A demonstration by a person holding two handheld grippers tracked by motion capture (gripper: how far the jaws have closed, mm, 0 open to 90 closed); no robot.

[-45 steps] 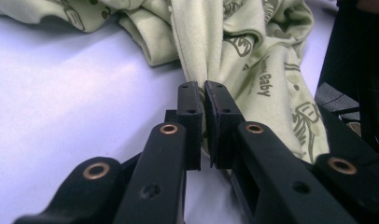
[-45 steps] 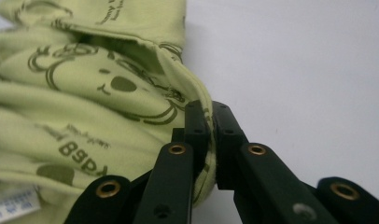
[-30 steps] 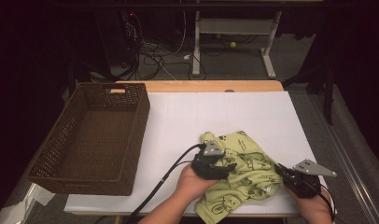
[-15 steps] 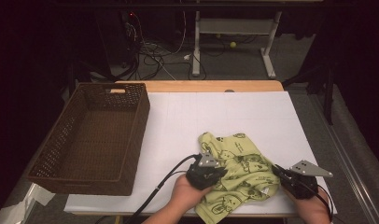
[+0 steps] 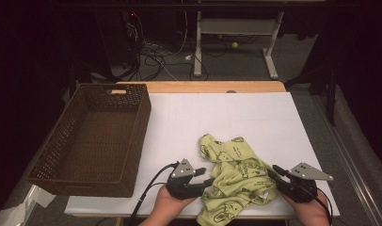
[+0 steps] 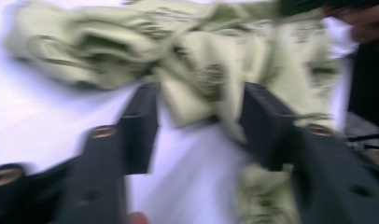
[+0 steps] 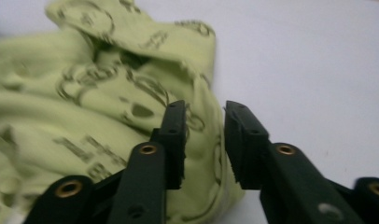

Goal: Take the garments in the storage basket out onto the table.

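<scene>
- Yellow-green printed garment (image 7: 85, 116): dark cartoon figures and block lettering across the fabric; letters too blurred and folded to read.
- No other text, label, brand, number or sign is legible.

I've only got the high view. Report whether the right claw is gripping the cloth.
Observer: No. In the right gripper view the right claw has just been opening. A narrow gap shows between its jaws, and the yellow-green cloth lies under and behind them, not pinched.
Operator: Now the left claw.
Observer: The left gripper view, though blurred, shows the left claw with its jaws wide apart, just opened, and a fold of the cloth lying loose between them.
Operator: Describe the print.
Observer: Up close, the cloth carries dark outlined cartoon faces and some lettering.
</scene>
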